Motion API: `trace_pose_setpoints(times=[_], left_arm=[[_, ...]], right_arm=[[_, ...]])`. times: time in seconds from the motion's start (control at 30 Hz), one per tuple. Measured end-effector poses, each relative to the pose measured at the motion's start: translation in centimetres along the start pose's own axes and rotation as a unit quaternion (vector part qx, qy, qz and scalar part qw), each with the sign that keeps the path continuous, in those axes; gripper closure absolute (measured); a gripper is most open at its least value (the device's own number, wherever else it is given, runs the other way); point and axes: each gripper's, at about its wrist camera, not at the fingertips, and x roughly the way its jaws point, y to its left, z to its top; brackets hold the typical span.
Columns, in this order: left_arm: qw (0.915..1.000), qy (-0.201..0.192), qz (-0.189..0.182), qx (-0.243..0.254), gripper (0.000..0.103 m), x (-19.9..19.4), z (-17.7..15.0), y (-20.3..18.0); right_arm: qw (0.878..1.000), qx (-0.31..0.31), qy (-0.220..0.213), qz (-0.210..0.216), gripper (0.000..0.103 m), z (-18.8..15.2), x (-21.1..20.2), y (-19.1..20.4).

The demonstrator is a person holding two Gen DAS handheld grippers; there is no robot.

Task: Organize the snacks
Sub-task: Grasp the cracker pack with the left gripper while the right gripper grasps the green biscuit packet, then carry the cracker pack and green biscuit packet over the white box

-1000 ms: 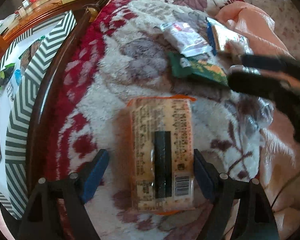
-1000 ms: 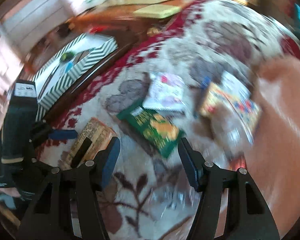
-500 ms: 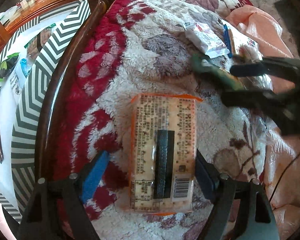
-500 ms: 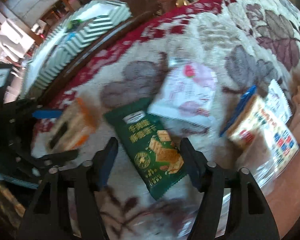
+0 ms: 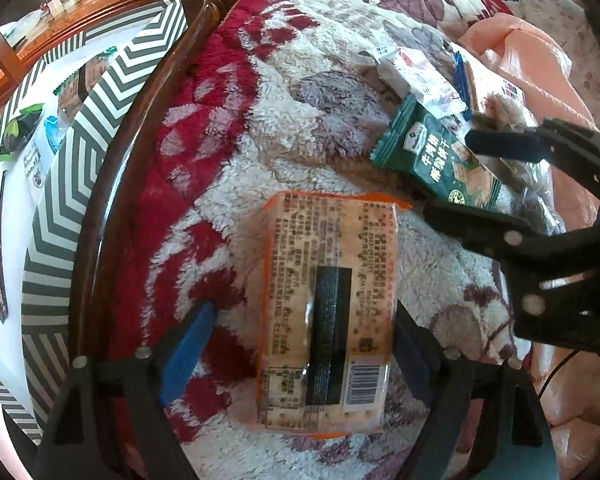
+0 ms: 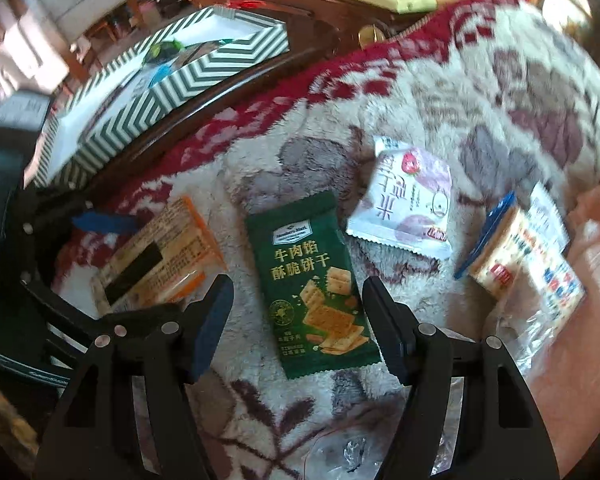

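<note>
Crackers in the orange pack (image 5: 328,300) lay on the fleecy blanket (image 5: 300,128) between the released left hand-held gripper (image 5: 300,344); the right hand-held gripper (image 6: 298,320), also unclenched, straddled the green packet (image 6: 312,280). Closing squarely across each pack's width seemed wisest.

left gripper (image 5: 300,344): black frame of flat angular struts, triangular cut-outs near the camera
left gripper pads (image 5: 186,350): blue strip on the left finger, darker navy strip on the right one
left gripper fasteners: round silver screw heads along each finger base
right gripper (image 6: 298,320): matching black frame, navy pads, silver screws in pairs
right gripper seen from the left wrist view: black fingers, slotted body, thin black cable at the right
</note>
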Motion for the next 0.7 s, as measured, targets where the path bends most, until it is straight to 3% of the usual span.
trace_pose_setpoints(times=[0.07, 0.13, 0.2, 0.33, 0.7], left_arm=[[1.0, -0.005, 0.002, 0.0, 0.016, 0.0, -0.2, -0.3], [1.0, -0.01, 0.0, -0.002, 0.018, 0.0, -0.3, -0.2], [0.9998, -0.018, -0.001, 0.002, 0.029, -0.2, -0.4, -0.2], [0.9996, -0.03, -0.001, 0.003, 0.046, -0.9, -0.7, 0.0], [0.9977, -0.065, -0.01, -0.017, 0.047, -4.0, -1.0, 2.6]], right_arm=[[1.0, 0.005, 0.007, -0.027, 0.038, -0.2, 0.4, 0.0], [0.999, 0.035, 0.017, -0.014, 0.055, -0.7, 0.9, -0.7], [0.998, 0.052, 0.01, -0.021, 0.06, -1.1, 0.7, -1.2], [0.995, 0.096, -0.004, -0.011, 0.06, -1.8, -0.4, -1.6], [0.982, 0.18, -0.054, 0.005, 0.06, -3.0, -3.5, -0.9]])
